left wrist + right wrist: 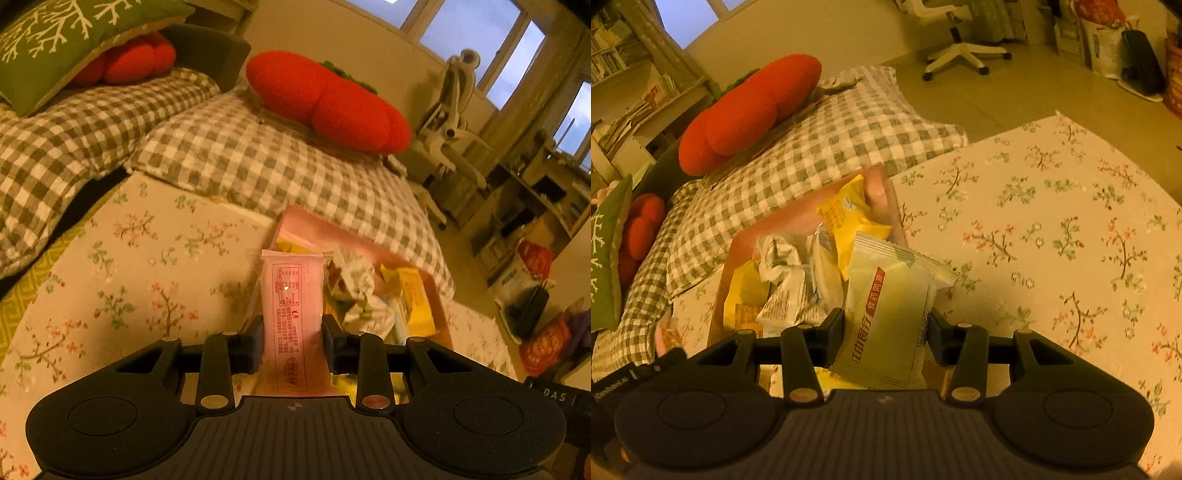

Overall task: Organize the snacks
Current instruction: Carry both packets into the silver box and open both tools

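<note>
My left gripper (292, 341) is shut on a pink snack packet (291, 310) with red print, held upright just in front of the pink box (317, 225). My right gripper (886, 332) is shut on a pale green snack packet (890, 314) with a red label, held over the near right part of the same pink box (753, 230). The box holds several packets: yellow ones (849, 218) (417, 295) and white-green ones (783, 295) (354, 284).
The box sits on a floral cloth (1052, 236) (122, 266). Behind it lie grey checked cushions (258, 158) (812, 147) with a red plush pillow (325, 99) (746, 110). A white office chair (450, 122) (960, 48), shelves and bags stand on the floor beyond.
</note>
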Demonstrator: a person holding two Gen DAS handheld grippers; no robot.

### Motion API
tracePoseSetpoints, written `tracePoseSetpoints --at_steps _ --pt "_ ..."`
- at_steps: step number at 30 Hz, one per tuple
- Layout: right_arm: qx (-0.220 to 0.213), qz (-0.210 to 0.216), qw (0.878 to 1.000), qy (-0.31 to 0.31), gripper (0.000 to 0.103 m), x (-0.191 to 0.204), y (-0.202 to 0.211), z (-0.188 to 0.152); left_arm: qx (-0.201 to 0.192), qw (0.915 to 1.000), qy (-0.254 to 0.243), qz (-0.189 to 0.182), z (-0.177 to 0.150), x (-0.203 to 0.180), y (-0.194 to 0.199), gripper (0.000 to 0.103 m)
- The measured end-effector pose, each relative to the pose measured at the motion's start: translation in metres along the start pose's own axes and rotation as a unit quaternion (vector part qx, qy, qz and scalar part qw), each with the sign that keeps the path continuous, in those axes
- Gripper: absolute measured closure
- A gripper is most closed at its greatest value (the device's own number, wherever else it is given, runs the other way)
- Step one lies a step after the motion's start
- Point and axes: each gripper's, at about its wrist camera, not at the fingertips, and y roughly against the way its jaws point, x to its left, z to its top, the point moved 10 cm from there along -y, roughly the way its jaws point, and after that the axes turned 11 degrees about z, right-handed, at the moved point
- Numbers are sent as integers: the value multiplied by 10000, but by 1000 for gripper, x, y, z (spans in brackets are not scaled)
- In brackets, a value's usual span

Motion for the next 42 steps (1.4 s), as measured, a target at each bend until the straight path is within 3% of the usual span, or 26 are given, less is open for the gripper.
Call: tracePoseSetpoints --at_steps 8,12,17,25,31,33,36,38,42 --pt "-18 43 10000 35 60 2 -26 12 18 9978 -291 -593 10 -43 -25 74" --pt "129 610 9980 -78 60 18 -43 13 127 9961 -287 -819 9 -59 -39 74" --pt "218 692 9972 184 60 30 -57 14 167 9960 -415 -778 12 -68 -61 74" --pt "93 830 9965 77 60 22 -71 25 223 9961 -596 -611 2 -67 -87 74" --pt "20 147 9987 487 55 14 -79 22 -76 9953 -858 -436 6 -68 -85 72" --pt "-113 62 9983 570 53 16 -68 28 -94 9950 -876 -473 9 -69 -79 66" --pt "-482 278 9971 510 39 25 -39 42 -343 9947 -753 -605 28 -70 -58 50" --pt "-612 359 9962 515 33 29 -25 46 -471 9953 -590 -607 39 -65 -44 46" --pt "-270 94 9988 391 33 18 -27 35 -334 9980 -47 -543 47 -41 -27 46"
